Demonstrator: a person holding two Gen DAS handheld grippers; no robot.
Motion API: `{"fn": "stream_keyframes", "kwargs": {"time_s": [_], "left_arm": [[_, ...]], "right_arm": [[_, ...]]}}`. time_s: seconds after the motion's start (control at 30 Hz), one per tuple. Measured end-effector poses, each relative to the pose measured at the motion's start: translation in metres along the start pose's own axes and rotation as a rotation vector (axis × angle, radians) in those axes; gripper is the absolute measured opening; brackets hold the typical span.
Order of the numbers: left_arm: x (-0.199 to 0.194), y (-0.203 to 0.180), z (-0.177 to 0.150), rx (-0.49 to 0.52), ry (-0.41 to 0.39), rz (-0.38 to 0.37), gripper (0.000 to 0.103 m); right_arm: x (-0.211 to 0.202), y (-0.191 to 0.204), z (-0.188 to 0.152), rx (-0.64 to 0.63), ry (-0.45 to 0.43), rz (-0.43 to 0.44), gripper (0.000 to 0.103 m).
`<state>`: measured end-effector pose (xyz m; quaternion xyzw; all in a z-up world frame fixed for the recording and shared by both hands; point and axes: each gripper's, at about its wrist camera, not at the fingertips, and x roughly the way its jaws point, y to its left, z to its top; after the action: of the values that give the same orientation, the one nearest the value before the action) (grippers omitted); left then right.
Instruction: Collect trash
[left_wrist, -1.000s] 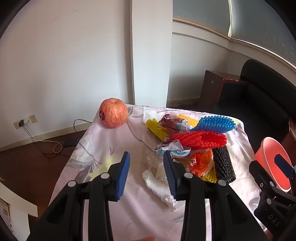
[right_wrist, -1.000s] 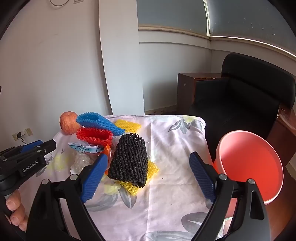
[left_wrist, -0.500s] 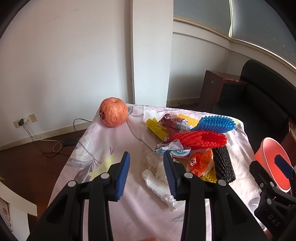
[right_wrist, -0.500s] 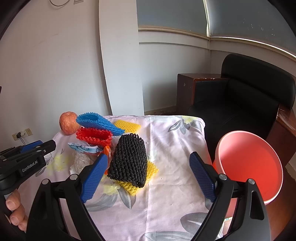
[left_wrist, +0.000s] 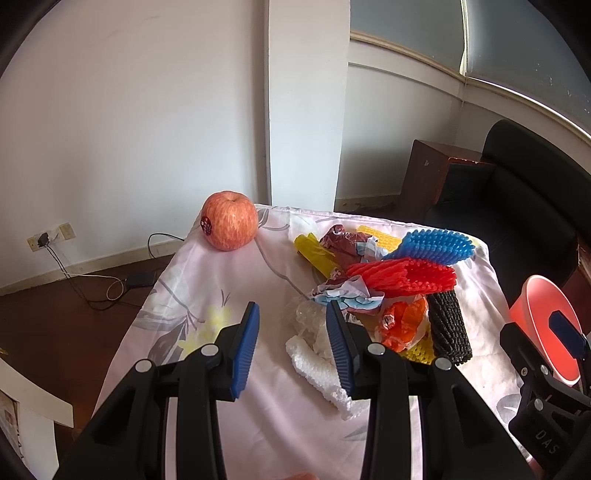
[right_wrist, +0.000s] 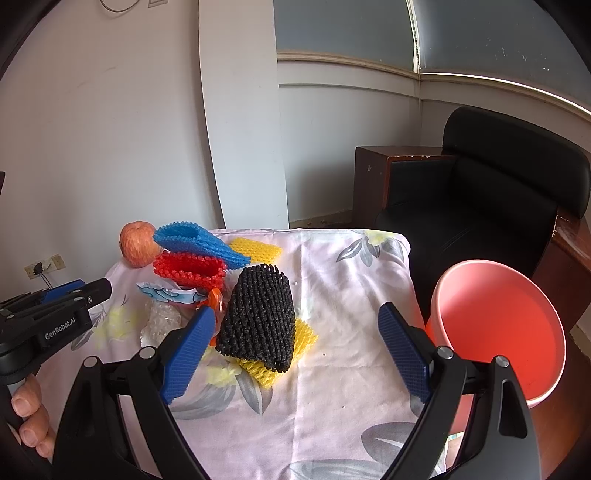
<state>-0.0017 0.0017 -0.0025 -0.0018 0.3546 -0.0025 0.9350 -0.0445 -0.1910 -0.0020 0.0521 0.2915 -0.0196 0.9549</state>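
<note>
Trash pile (right_wrist: 221, 291) heaped mid-table beside apple (left_wrist: 229, 220) | pink bin (right_wrist: 498, 332) off table's right edge, ready to receive | left gripper (left_wrist: 291, 347) empty, jaws apart | right gripper (right_wrist: 295, 343) wide, empty, aimed at black foam net (right_wrist: 258, 321)

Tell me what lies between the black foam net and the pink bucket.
Only bare flowered tablecloth: nothing lies between the black foam net and the pink bucket past the table's edge, as the right wrist view shows.
</note>
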Motion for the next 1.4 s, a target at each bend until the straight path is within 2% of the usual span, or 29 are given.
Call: {"fn": "stream_keyframes", "kwargs": {"time_s": [1.4], "left_arm": [[-0.009, 0.002, -0.002, -0.009, -0.007, -0.003, 0.037]], "right_arm": [[-0.015, 0.001, -0.001, -0.006, -0.061, 0.02, 0.09]]}}
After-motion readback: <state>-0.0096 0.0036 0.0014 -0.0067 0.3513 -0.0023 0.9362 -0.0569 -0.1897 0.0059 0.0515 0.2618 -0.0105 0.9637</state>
